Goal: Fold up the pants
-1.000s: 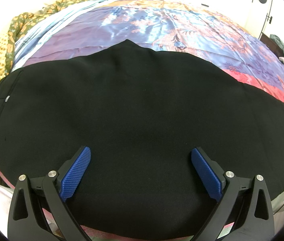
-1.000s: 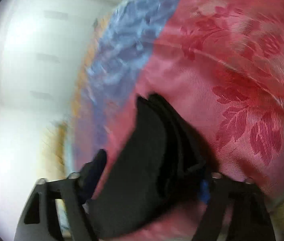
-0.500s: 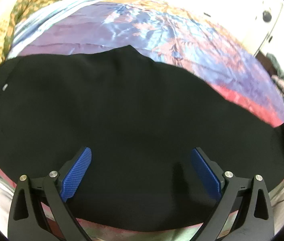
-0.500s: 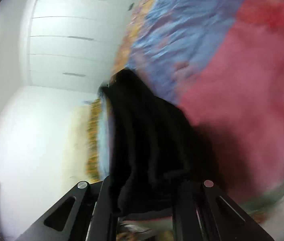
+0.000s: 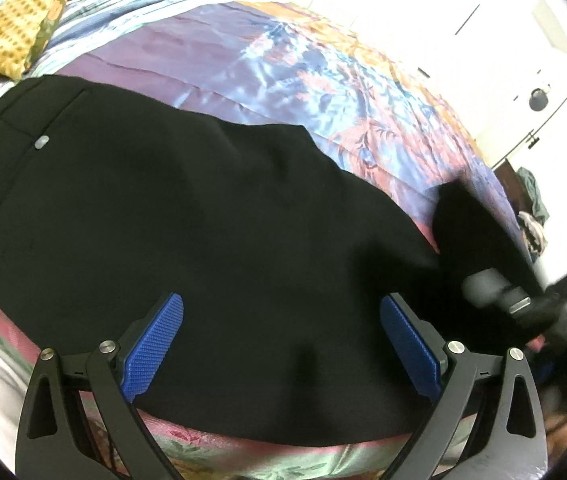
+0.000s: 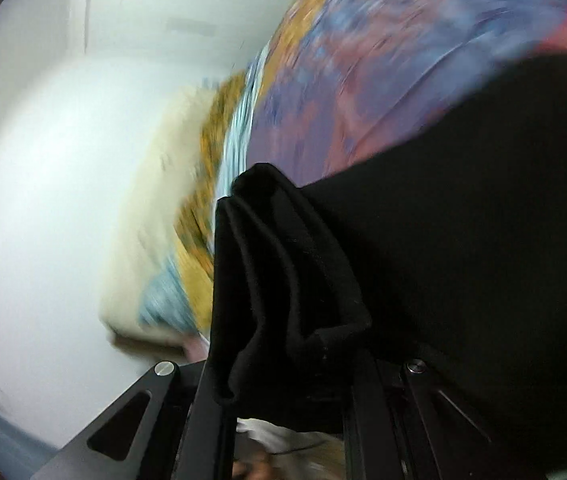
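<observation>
Here, the black pants (image 5: 187, 216) lie spread out flat on the bed (image 5: 267, 60), close to its near edge. The bed has a shiny cover in purple, blue and pink. At the far left corner of the bed sits a yellow spotted cloth (image 5: 7, 36). The waist end of the pants, with a small silver button (image 5: 41, 142), is at the left. The left claw (image 5: 281, 344) hangs over the pants near the bed's near edge. Its two blue pads (image 5: 151, 350) are wide apart and hold nothing. Toward the right side of the bed, one end of the pants is lifted up off the cover. The right claw (image 6: 283, 384) has that end bunched up between its dark fingers (image 6: 207, 408). Its jaws are opening just a little, but the folded black cloth is between them and the pads press on it. A white wall (image 6: 43, 160) shows behind it, all blurry.
</observation>
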